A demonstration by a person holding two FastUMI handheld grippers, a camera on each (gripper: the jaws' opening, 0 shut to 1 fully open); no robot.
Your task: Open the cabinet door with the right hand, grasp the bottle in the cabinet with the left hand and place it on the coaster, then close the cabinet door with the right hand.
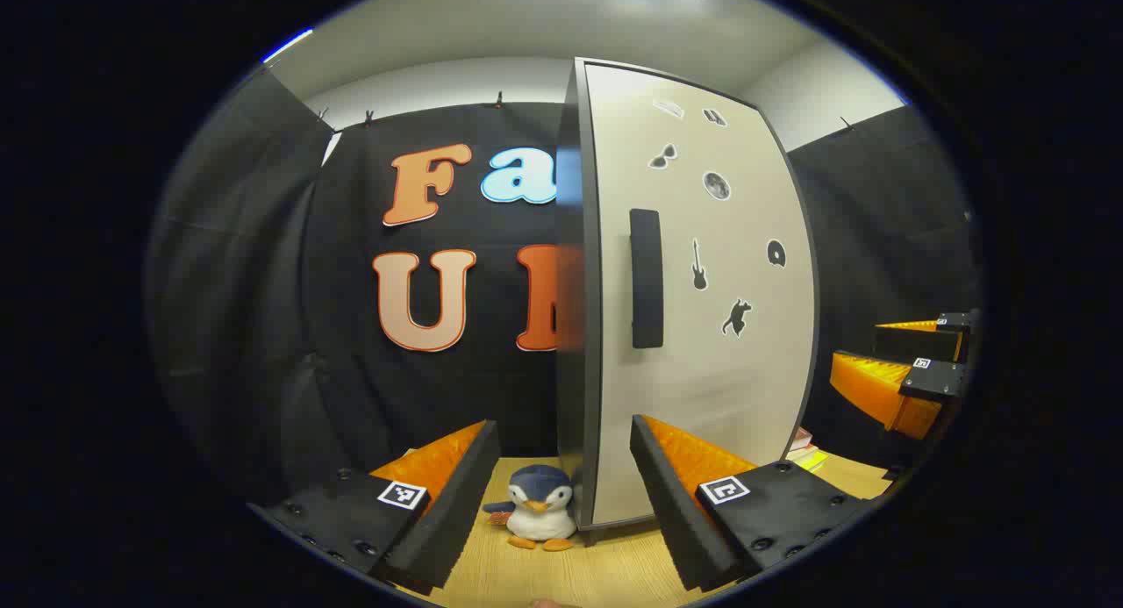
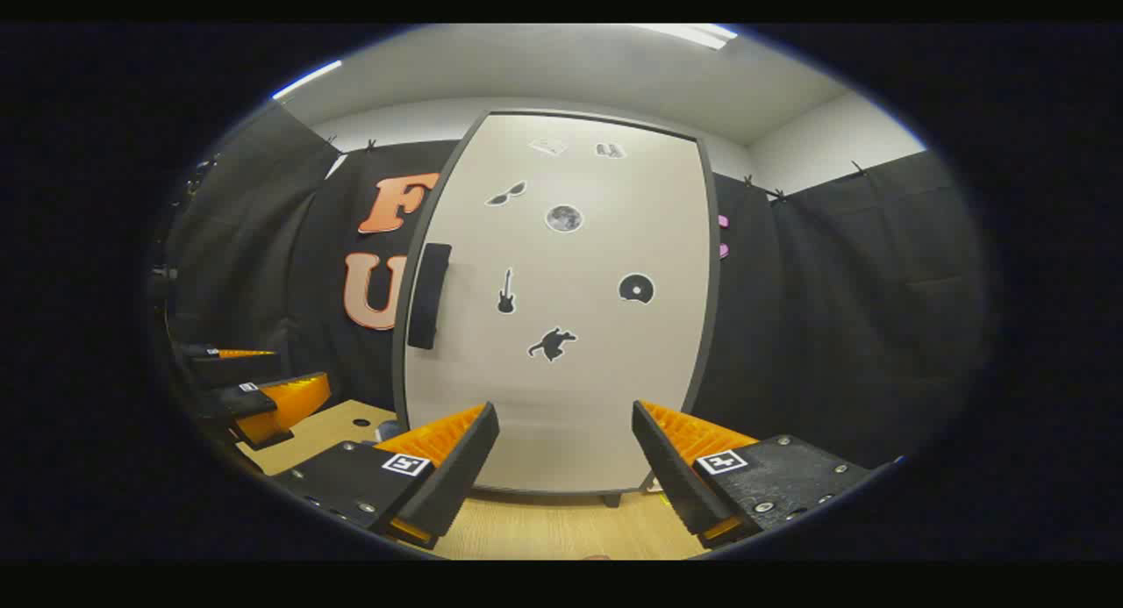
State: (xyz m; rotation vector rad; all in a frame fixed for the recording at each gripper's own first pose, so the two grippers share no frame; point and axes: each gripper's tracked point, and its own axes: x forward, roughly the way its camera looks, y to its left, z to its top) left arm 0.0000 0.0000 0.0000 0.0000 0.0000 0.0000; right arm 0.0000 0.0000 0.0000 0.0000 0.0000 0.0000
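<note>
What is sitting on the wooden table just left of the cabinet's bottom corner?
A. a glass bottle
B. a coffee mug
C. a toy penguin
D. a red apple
C: in the left gripper view a small stuffed penguin stands on the table beside the lower corner of the cabinet, seen between the left gripper fingers.

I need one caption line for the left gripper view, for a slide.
Open left gripper faces the closed cabinet door and its handle; a penguin plush sits below.

The right gripper [image 2: 566, 432], jaws spread, faces the closed cabinet door [image 2: 570, 380]; its handle [image 2: 428, 296] is at 10 o'clock, the left gripper [image 2: 254, 389] at 9 o'clock.
</note>
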